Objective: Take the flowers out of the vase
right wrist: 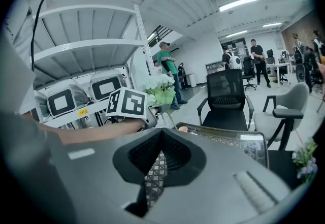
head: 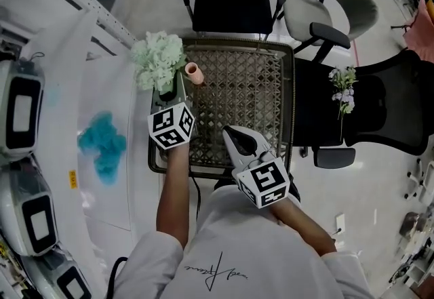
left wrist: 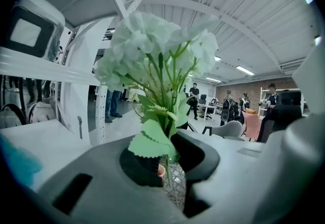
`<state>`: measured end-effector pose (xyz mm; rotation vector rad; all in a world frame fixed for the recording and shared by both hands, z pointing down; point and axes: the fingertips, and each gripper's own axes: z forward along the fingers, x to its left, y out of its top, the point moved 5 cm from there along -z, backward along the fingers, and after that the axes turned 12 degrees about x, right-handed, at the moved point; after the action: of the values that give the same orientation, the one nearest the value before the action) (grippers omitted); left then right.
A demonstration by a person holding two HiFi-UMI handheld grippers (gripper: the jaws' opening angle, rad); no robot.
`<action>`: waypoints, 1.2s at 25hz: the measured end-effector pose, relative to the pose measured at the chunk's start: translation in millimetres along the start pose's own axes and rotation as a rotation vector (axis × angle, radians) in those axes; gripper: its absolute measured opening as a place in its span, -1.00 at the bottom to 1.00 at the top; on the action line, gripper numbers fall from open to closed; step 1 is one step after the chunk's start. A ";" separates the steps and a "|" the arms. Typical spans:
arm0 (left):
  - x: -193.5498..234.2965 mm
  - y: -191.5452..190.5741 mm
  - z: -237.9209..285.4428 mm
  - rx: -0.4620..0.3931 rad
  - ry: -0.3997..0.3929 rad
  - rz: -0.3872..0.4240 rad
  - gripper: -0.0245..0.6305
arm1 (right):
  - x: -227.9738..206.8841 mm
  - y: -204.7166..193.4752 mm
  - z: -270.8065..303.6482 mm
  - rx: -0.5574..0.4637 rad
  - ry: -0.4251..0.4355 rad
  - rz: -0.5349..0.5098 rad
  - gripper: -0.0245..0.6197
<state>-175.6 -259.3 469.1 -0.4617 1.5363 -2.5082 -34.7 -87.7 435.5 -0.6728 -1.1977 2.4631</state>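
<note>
Just left of the pink vase on the lattice table, the pale green hydrangea bunch is pinched by its stem in my left gripper. Right gripper: jaws together, empty. Extraction step, I judge; next needs a clean carry aside.

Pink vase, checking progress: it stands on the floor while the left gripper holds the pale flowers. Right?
No: the head view shows the vase standing on the lattice table instead. The left gripper does hold the pale flowers.
</note>
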 end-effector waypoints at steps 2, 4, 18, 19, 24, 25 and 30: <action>0.6 -5.2 -8.0 0.010 0.002 -0.012 -0.77 | -0.1 0.0 -1.7 -0.010 -0.001 0.010 -0.91; 2.4 -8.6 -18.4 0.017 0.006 -0.031 -0.78 | 0.1 -0.1 -3.4 -0.018 -0.003 0.018 -0.91; -13.4 -21.5 -78.1 0.061 -0.035 -0.048 -0.77 | 2.3 0.8 -5.8 -0.018 0.004 0.053 -0.91; -16.9 -22.0 -81.8 0.066 -0.043 -0.047 -0.78 | 1.9 2.4 -7.2 -0.022 0.010 0.059 -0.91; -38.4 -22.5 -94.6 0.076 -0.079 -0.019 -0.78 | -3.6 9.3 -15.2 -0.023 0.005 0.039 -0.91; -42.8 -22.0 -96.7 0.075 -0.083 -0.020 -0.77 | -5.8 10.0 -16.5 -0.023 0.006 0.036 -0.91; -67.4 -21.3 -111.0 0.073 -0.107 -0.017 -0.78 | -13.8 11.7 -27.4 -0.014 0.016 0.021 -0.90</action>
<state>-150.1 -136.4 429.3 -0.5898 1.4025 -2.4984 -9.2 -83.5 415.1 -0.7111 -1.2089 2.4636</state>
